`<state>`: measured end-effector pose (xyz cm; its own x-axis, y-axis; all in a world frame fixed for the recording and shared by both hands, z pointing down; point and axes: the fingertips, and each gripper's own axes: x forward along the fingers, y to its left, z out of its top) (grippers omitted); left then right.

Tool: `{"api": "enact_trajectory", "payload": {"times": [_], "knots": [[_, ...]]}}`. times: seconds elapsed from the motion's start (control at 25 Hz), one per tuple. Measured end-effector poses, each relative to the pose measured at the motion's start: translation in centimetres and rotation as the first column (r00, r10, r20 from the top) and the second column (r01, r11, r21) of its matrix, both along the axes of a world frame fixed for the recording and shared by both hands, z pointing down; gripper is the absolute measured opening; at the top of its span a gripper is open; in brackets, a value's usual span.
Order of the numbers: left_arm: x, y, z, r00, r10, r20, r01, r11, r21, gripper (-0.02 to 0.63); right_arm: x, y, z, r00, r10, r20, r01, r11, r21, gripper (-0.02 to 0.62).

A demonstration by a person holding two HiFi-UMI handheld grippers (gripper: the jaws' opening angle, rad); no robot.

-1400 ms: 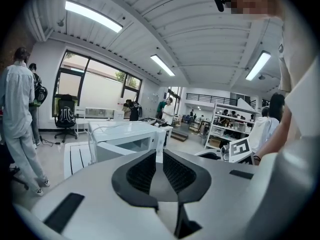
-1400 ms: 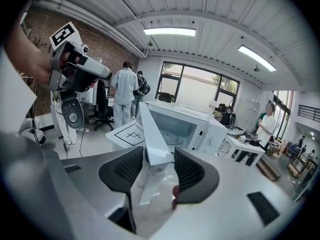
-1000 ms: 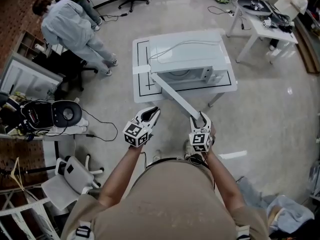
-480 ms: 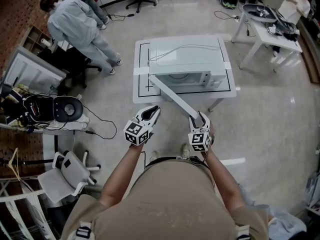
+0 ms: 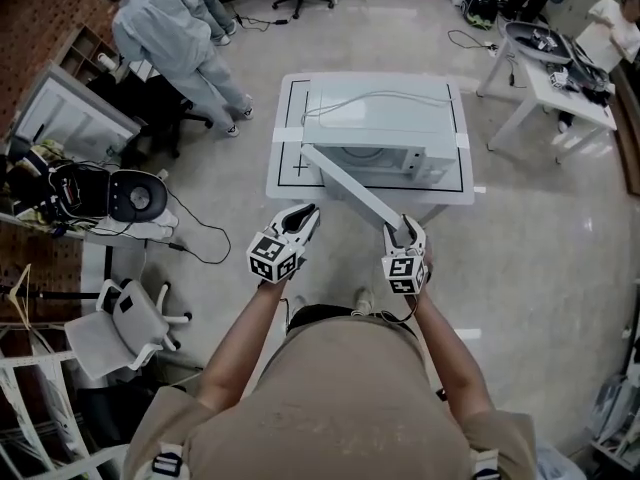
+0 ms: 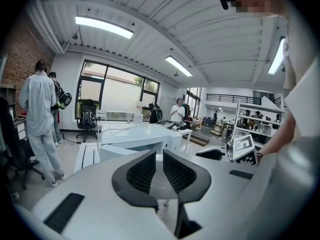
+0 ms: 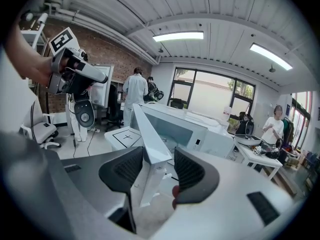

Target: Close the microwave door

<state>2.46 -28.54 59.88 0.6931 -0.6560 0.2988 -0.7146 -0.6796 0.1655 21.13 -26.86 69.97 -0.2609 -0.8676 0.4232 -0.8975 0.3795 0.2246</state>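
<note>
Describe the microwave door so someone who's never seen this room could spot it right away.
A white table with black lines stands mid-floor, a white microwave on it. The door is the long white panel swung open from the microwave's front toward the person. Nothing else there has its free edge between the right gripper's jaws.

Grey floor (image 5: 540, 258) around you, brick wall (image 7: 117, 51) left, white table (image 5: 540, 88) far right, windows (image 6: 115, 94) ahead, strip lights (image 6: 104, 27) overhead.
</note>
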Motion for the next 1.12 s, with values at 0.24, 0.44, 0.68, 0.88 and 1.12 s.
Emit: {"api": "enact_trajectory", "payload": {"times": [0.24,0.44,0.68,0.88,1.12], "knots": [[0.0,-0.2,0.0,0.999,-0.033,0.006,0.033,0.999,0.001,0.032,1.8,-1.9,-0.5,1.000,0.015,0.012,-0.015,1.000,0.009,0.201],[0.2,-0.5,-0.2,0.999,-0.048,0.008,0.048,0.999,0.006,0.032,3.1,-3.6,-0.7,0.999,0.033,0.026,-0.033,0.999,0.013,0.201],[-0.2,-1.1,-0.7,0.998,-0.068,0.013,0.068,0.998,0.015,0.032,4.7,-5.8,-0.6,0.998,0.053,0.043,-0.053,0.998,0.014,0.202],[-0.2,-1.8,-0.9,0.997,-0.072,0.019,0.072,0.997,0.018,0.032,5.7,-7.6,-0.4,0.998,0.063,0.016,-0.063,0.998,0.015,0.201],[0.2,-2.3,-1.0,0.997,-0.069,0.027,0.069,0.997,0.018,0.032,6.5,-9.8,-0.1,0.997,0.077,0.006,-0.077,0.997,0.024,0.201]]}}
